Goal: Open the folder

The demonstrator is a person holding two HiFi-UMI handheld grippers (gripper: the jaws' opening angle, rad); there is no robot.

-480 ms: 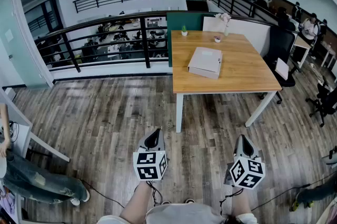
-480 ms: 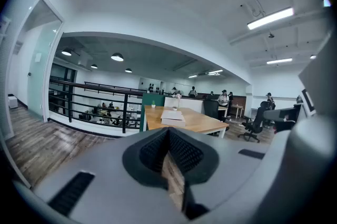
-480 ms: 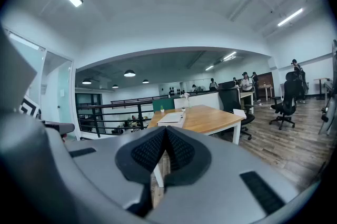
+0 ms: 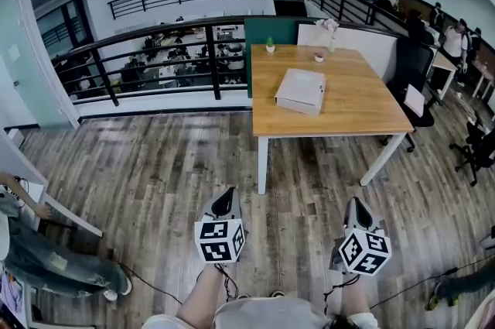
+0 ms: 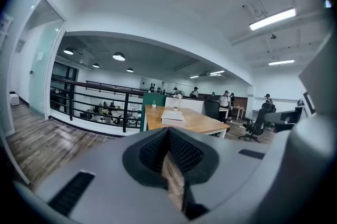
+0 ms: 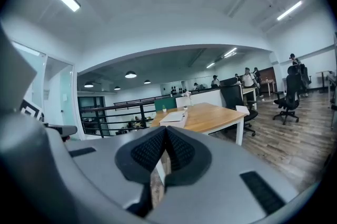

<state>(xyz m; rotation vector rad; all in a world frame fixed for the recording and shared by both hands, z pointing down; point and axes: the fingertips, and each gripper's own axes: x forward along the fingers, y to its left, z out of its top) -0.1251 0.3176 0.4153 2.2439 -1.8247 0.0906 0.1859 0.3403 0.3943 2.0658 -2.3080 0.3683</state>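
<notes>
On the tabletop [image 4: 363,107] stand three small vessels at the far edge: one pot [image 4: 270,48] with a green plant, one vase [image 4: 332,37] with pale flowers, and one cup [image 4: 319,56] whose contents cannot be made out. One closed folder [image 4: 302,90] lies flat near the tabletop's middle. Two grippers, left [image 4: 225,197] and right [image 4: 355,205], are held low and well apart from it, each with its jaws pressed together. Wood floor [image 4: 155,165] lies between them and the tabletop. A black railing [image 4: 155,49] runs behind, and a black chair [image 4: 414,80] stands at the right side.
</notes>
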